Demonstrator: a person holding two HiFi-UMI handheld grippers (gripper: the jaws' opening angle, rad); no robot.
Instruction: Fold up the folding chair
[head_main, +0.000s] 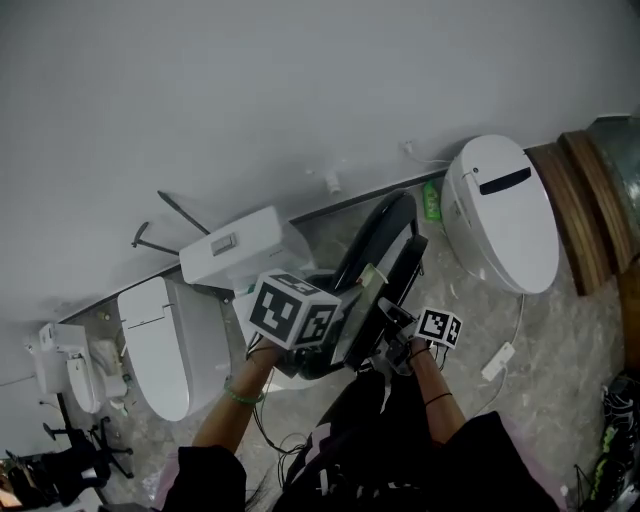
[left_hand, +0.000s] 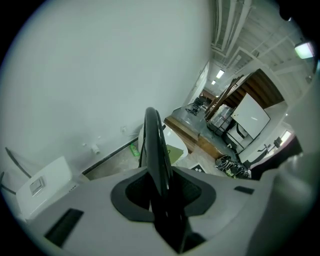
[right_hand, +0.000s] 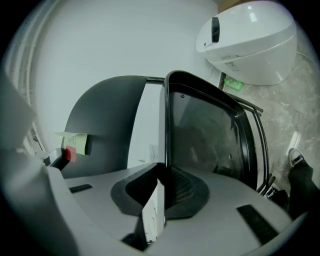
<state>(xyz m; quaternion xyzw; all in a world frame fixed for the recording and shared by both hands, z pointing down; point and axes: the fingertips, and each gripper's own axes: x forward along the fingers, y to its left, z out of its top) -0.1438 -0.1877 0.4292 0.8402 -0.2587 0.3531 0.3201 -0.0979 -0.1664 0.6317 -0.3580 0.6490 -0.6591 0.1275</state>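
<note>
A plain pale wall (head_main: 300, 80) fills the far side, and a speckled stone floor (head_main: 560, 340) runs along its foot. White toilets stand on the floor, one to the right (head_main: 500, 210) and one to the left (head_main: 160, 345), with a white cistern (head_main: 235, 250) against the wall between them.

The folding chair (head_main: 378, 250) stands on the floor in the gap between the toilets, just in front of the person. It is upright and nearly edge-on, with its black seat and back lying close together. By my judgement the fold is almost complete.

The left claw (left_hand: 162, 195) is pinching a thin black edge of the chair, which rises straight up out of its jaws. This hold probably keeps the chair from tipping. The right claw (right_hand: 162, 195) is pressed nearly together on the rim of a black panel, and a pale strip I cannot identify also sits in the gap. Gripping from both sides lets the two panels be squeezed flat.

A small yellow note (right_hand: 75, 142) is stuck to the grey panel on the left.
</note>
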